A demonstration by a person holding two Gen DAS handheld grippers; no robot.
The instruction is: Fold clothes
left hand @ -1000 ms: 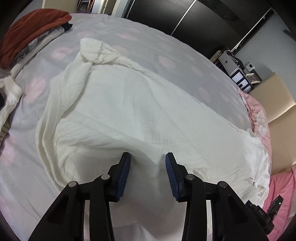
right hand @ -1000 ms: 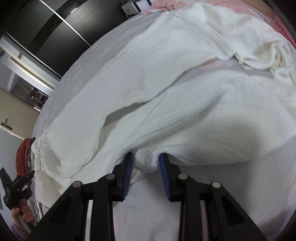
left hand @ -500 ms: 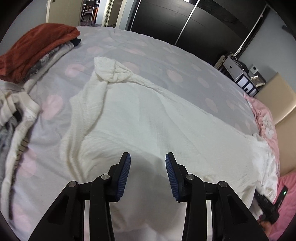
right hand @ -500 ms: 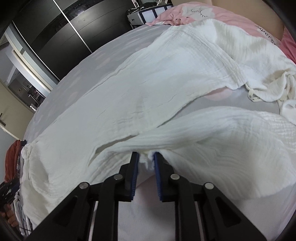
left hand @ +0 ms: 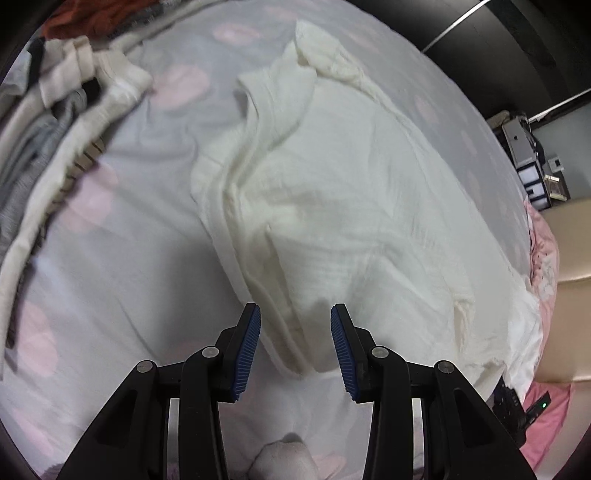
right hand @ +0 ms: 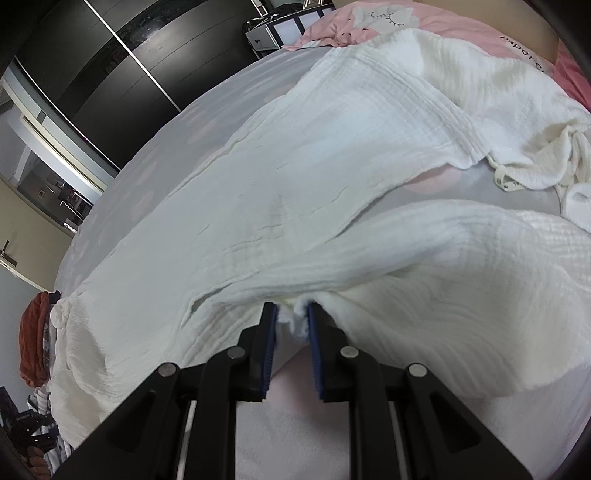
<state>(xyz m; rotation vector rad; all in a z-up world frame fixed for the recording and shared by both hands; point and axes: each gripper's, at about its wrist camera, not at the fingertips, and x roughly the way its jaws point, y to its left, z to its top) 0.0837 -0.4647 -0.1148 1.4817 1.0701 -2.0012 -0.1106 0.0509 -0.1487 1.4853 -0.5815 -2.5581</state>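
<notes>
A large white crinkled garment [left hand: 332, 184] lies spread across the grey bed sheet with pink spots [left hand: 129, 240]. My left gripper [left hand: 295, 347] points down over the garment's folded near-left edge. Its jaws are opening, the fold lies between them, and the blue pads [left hand: 247, 347] stand clear of the cloth. In the right wrist view the same garment [right hand: 314, 166] stretches away, with a second layer bunched up in front. My right gripper [right hand: 291, 325] is shut on a small tuft of that garment's near hem, which is lifted slightly off the sheet [right hand: 166, 140].
A heap of mixed clothes [left hand: 55, 122] lines the bed's left side, and a rust-red piece [right hand: 35, 332] lies at its far end. Pink pillows [right hand: 388, 18] sit at the head end. Dark wardrobe doors [right hand: 110, 55] stand beyond the bed.
My left gripper has swung left along the garment to its folded edge, bringing the clothes heap closer. My right gripper has closed on the hem tuft and stayed in place.
</notes>
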